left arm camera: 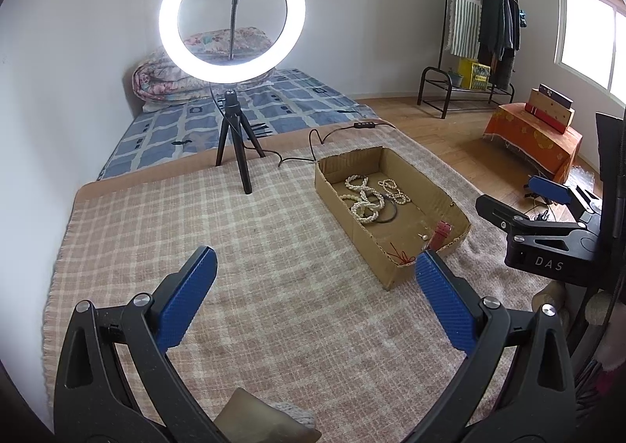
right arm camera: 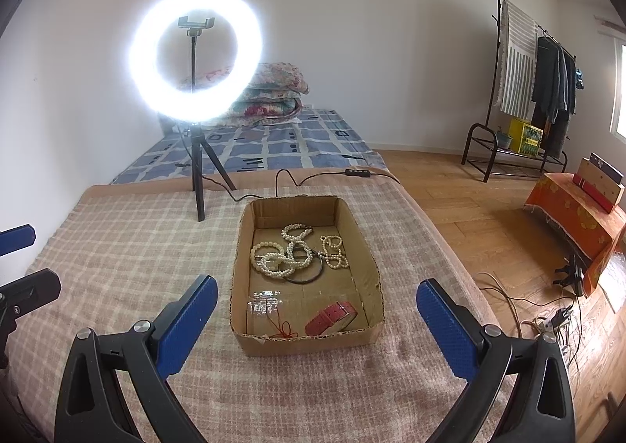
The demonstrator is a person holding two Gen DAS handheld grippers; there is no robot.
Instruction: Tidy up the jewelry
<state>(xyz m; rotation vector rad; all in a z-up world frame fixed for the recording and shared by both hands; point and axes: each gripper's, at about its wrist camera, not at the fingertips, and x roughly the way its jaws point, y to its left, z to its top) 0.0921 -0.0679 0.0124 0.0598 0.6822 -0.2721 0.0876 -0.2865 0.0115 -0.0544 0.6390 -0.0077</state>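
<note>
Two tools hover above the blanket-covered counter (right arm camera: 117, 247), both spread wide and holding nothing: the left tool (left arm camera: 315, 273) over bare plaid cloth, the right tool (right arm camera: 317, 300) lined up just short of the cardboard box (right arm camera: 240, 247). All the jewelry lies inside that box — a tangle of pearl strands (right arm camera: 289, 253) with a dark ring (right arm camera: 309, 275) caught among them toward the far end, a red strap (right arm camera: 330, 318) and a thin red cord (right arm camera: 283, 327) near the front wall.

The tangle looks like the main hazard: pinching one strand would probably drag its neighbours up with it, and a bead string could slip from the smooth pads or snag on the ring. The box is light and sits loose on soft cloth, so a tool nudging its wall may shove it, perhaps toward the cable (right arm camera: 289, 177) or the tripod of the lit ring light (right arm camera: 195, 54) behind it. The red cord is thin and flat — easy to miss against the cardboard.

Beyond lies a bed with a blue checked cover (right arm camera: 274, 146), folded quilts, a wooden floor, a clothes rack (right arm camera: 547, 83) and a low stand draped in orange cloth (right arm camera: 579, 224).
</note>
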